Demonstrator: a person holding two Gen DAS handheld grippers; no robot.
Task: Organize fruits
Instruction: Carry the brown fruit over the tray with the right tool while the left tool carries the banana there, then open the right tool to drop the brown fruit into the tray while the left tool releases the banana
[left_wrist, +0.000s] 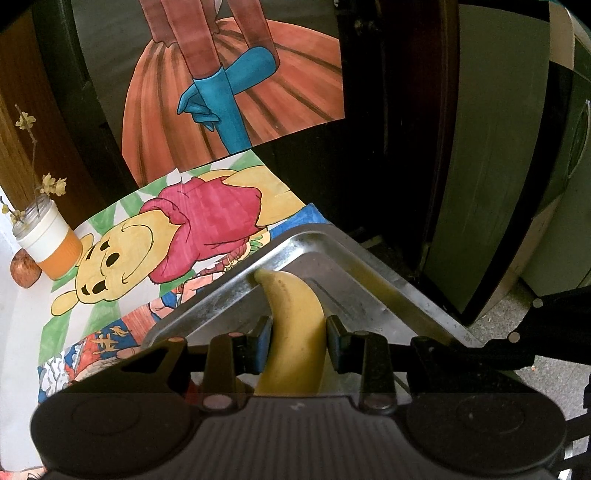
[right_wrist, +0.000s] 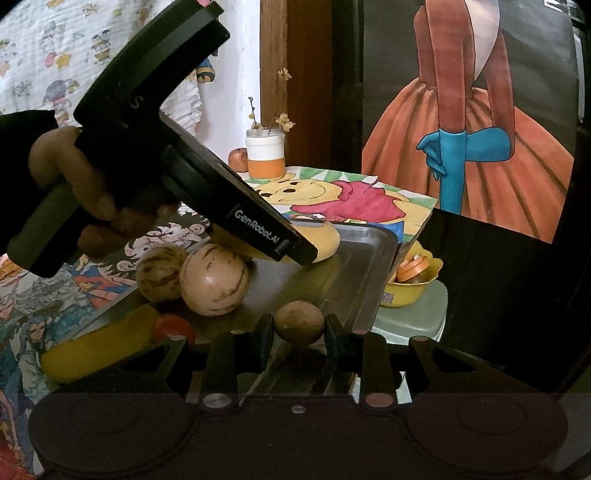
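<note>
Banana (left_wrist: 295, 325) flesh-yellow with faint brown freckles lies pinched between the left gripper (left_wrist: 298, 332) pads, its blunt tip resting against the far corner of the steel tray (left_wrist: 388, 291). The jaws of that gripper are closed nearly all the way, pressing both sides of the fruit. In the right wrist view, the right gripper (right_wrist: 298, 330) clamps a small round brown fruit (right_wrist: 298, 322), dull-skinned and speckled, near the tray's right rim; its jaws are likewise almost closed. Two pale striped melons (right_wrist: 214, 280) sit touching each other at the tray's left side, with a second banana (right_wrist: 99, 350) and a red fruit (right_wrist: 173, 326) just beside them at the near edge. A hand (right_wrist: 74, 184) grips the left tool's handle above the melons. The middle of the tray floor is bare. The tray's right rim overhangs the table edge, and below it a yellow bowl (right_wrist: 413, 291) stands on a grey stool (right_wrist: 417, 317). Beyond the tray, a coloured bear drawing (left_wrist: 177, 236) covers the tabletop, with an orange-banded jar (left_wrist: 48, 240) and an apple (left_wrist: 25, 273) at its far end.
</note>
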